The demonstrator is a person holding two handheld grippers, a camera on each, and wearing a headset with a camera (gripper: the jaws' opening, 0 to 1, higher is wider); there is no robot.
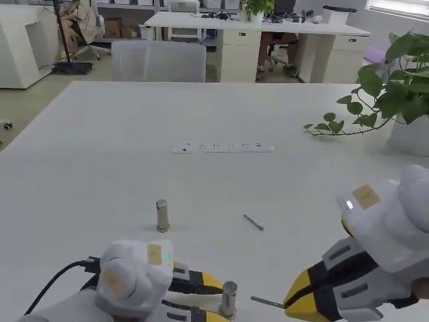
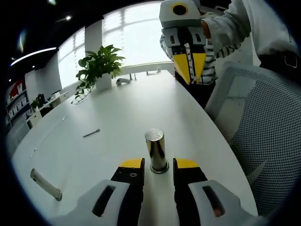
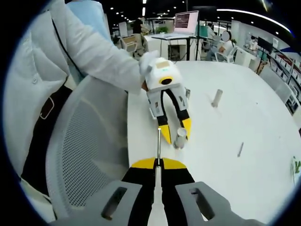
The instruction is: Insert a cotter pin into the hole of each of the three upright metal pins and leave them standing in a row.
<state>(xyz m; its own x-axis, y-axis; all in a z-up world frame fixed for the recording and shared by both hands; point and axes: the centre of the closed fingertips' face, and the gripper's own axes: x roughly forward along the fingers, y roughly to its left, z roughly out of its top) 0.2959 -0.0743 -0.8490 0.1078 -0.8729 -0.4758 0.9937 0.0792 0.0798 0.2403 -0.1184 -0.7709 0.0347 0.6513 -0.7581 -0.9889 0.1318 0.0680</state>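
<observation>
A short upright metal pin [image 1: 228, 298] [image 2: 156, 149] [image 3: 180, 137] stands near the table's front edge, between the tips of my left gripper [image 1: 218, 302] [image 2: 157, 165] [image 3: 176, 131]. The jaws flank it, open, with a gap on each side. My right gripper [image 1: 292, 306] [image 3: 159, 164] [image 2: 190, 68] is shut on a thin cotter pin [image 1: 267, 302] [image 3: 159, 141] that points at that metal pin from the right, a short way off. A second metal pin [image 1: 161, 216] [image 2: 45, 184] [image 3: 217, 98] stands further back to the left. A loose cotter pin [image 1: 253, 223] [image 2: 91, 133] [image 3: 240, 149] lies on the table.
The white table [image 1: 120, 154] carries a flat white power strip [image 1: 222, 147] at mid depth and a potted plant [image 1: 392, 87] [image 2: 98, 66] at the right edge. A grey mesh chair [image 3: 89, 150] [image 2: 263, 122] stands at the near side beside a person in a white coat.
</observation>
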